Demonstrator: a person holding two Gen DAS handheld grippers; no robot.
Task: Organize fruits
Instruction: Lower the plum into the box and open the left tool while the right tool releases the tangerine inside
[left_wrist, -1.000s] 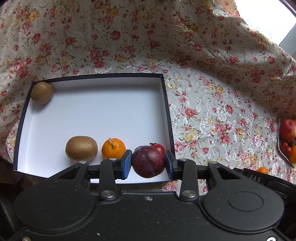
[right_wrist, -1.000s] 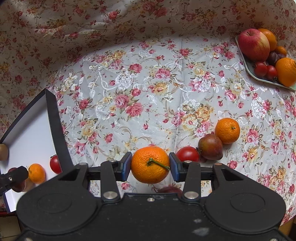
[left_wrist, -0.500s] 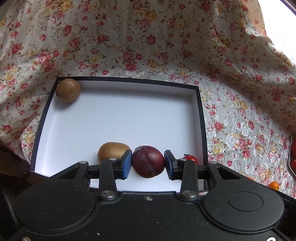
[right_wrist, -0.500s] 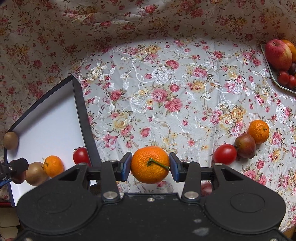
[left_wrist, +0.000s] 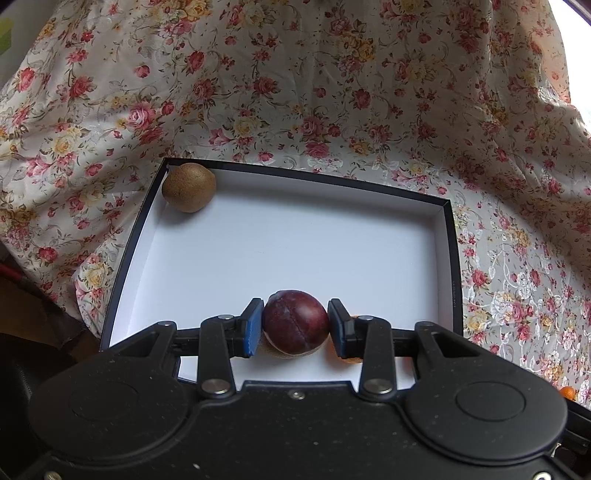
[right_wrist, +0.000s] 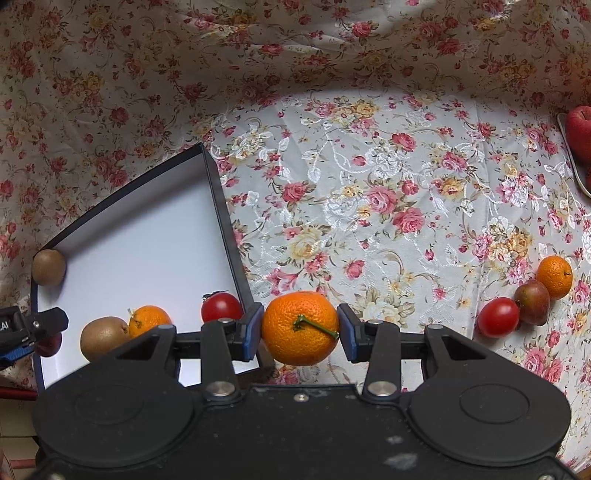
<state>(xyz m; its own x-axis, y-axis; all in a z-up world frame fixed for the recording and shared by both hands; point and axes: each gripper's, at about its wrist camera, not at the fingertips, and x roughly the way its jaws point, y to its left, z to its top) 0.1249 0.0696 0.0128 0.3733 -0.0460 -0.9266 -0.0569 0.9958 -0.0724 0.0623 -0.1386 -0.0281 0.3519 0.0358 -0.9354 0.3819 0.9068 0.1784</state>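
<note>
Left tongs (left_wrist: 295, 326), clamped on plum (left_wrist: 295, 322), have moved leftward over box (left_wrist: 448, 258), placement pending. Right tongs (right_wrist: 299, 328), gripping orange (right_wrist: 300, 328), have neared the box's right wall above tabletop (right_wrist: 369, 192).

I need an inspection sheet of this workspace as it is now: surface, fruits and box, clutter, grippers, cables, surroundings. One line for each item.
Surface: table under a floral cloth, which also rises behind as a backdrop.
Job's things: white box with dark walls holds two kiwis, a small orange and a tomato. Loose on the cloth: tomato, dark fruit, orange. A plate at the right edge carries an apple.
Clutter: nothing seen.
Grippers: left gripper shut on a plum over the box; right gripper shut on an orange beside the box.
Cables: nothing seen.
Surroundings: bright window area at upper right.
</note>
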